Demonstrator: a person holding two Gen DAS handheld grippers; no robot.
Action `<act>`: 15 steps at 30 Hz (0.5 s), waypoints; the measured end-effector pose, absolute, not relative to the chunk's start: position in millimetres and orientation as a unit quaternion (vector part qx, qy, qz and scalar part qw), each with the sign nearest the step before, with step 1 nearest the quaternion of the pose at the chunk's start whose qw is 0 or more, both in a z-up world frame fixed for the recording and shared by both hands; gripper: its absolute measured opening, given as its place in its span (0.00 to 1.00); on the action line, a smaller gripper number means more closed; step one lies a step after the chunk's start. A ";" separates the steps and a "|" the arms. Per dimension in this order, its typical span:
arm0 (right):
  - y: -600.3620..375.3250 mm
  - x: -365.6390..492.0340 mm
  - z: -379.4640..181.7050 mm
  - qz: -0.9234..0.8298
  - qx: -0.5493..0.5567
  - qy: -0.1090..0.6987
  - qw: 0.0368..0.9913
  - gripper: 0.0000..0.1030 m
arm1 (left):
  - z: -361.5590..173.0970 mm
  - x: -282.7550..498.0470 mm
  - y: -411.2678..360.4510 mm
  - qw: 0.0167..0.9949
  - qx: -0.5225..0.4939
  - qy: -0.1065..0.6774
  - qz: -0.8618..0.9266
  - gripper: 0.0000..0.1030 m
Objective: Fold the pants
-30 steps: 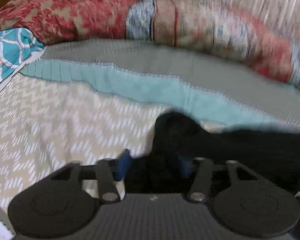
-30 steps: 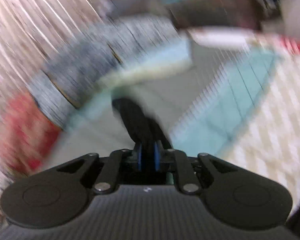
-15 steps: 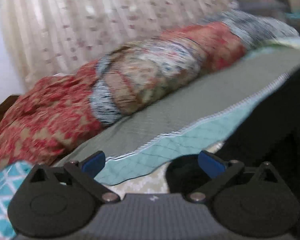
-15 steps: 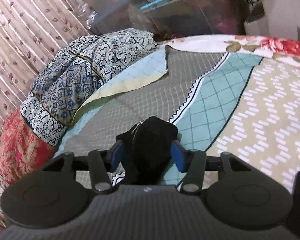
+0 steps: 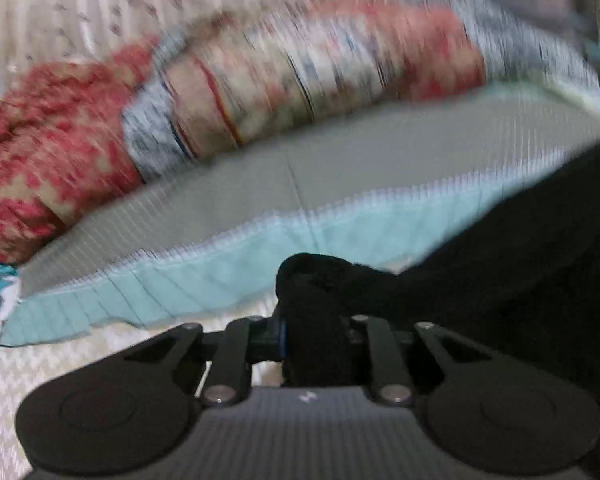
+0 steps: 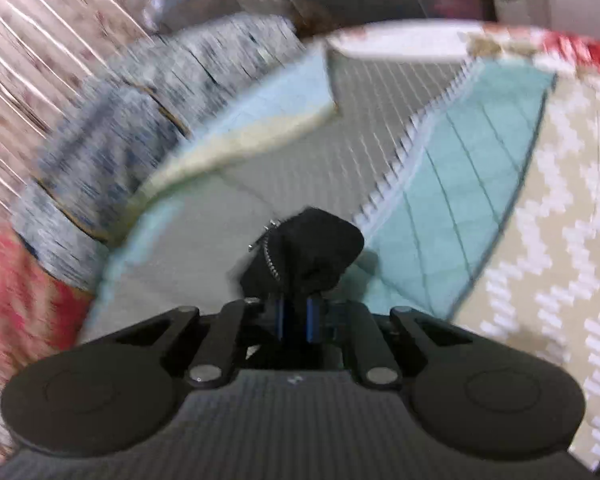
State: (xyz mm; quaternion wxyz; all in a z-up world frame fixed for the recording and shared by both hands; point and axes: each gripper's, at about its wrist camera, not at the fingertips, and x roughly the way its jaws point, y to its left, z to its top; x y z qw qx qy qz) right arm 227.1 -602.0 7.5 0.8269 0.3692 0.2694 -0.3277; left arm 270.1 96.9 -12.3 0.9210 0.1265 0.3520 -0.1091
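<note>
**Both grippers clamped on black pants above the bed**

A patchwork bedspread (image 6: 452, 216) in grey, teal and beige zigzag panels lies below and ahead of both grippers. Beyond it, ahead of the left gripper (image 5: 314, 332), a rolled red and blue-grey quilt (image 5: 260, 92) runs along the far edge against a pale patterned curtain (image 5: 100, 4); both are blurred.

The black pants (image 5: 500, 280) spread from the left gripper's tips off to its right. The left jaws are closing, and a bunched fold of the dark cloth is pressed between them.

In the right wrist view, the right gripper (image 6: 296, 316) has its blue pads (image 6: 281, 316) drawn in tight on another bunch of the pants, which pokes out just ahead of the tips. A small metal zipper (image 6: 271, 252) runs down the left face of that bunch.
</note>
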 end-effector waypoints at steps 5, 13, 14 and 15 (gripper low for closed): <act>-605.4 185.4 71.3 -0.271 0.409 0.210 0.846 0.11 | 45.4 222.9 112.8 0.950 0.078 0.284 -0.103 0.16; -609.9 11.8 110.9 -0.263 0.435 0.169 0.845 0.11 | 61.8 72.4 102.6 0.958 0.131 0.214 -0.137 0.21; -608.4 -12.1 106.9 -0.270 0.434 0.170 0.843 0.11 | 55.3 56.0 101.0 0.956 0.130 0.222 -0.143 0.24; -605.9 -34.0 100.1 -0.281 0.430 0.177 0.839 0.11 | 46.4 41.1 98.8 0.952 0.129 0.236 -0.145 0.26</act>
